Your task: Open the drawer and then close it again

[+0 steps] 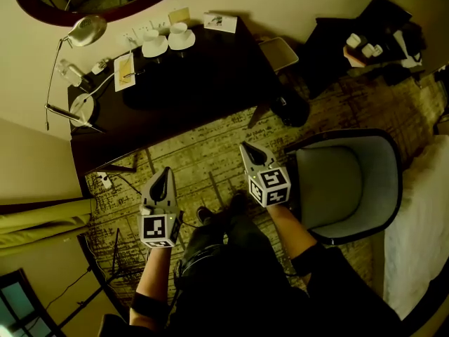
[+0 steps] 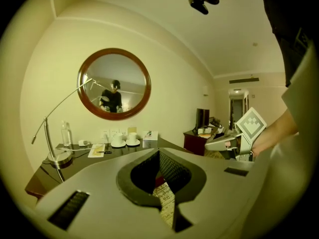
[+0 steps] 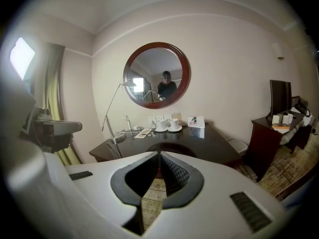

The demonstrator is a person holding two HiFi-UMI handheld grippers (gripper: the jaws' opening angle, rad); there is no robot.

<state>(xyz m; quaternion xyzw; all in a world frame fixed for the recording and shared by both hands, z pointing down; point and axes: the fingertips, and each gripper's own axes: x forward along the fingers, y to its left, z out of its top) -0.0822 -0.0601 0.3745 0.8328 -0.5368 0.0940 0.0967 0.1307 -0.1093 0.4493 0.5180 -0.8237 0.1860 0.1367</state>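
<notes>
Left gripper (image 1: 165, 173) and right gripper (image 1: 247, 148) are being held side by side over the patterned carpet (image 1: 203, 153), just short of the dark desk (image 1: 210, 83). Both pairs of jaws are being held pressed together, nothing between them. Drawer cannot be made out along the desk's shadowed front

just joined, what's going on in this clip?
A person stands facing a dark desk in a hotel room, with a gripper in each hand. The left gripper and right gripper are both held over the carpet, short of the desk's near edge. Their jaws are closed at the tips, with nothing between them, and neither gripper touches anything. No open drawer is in view, so the task looks not yet started. Two cups and a lamp sit on the desk.
</notes>
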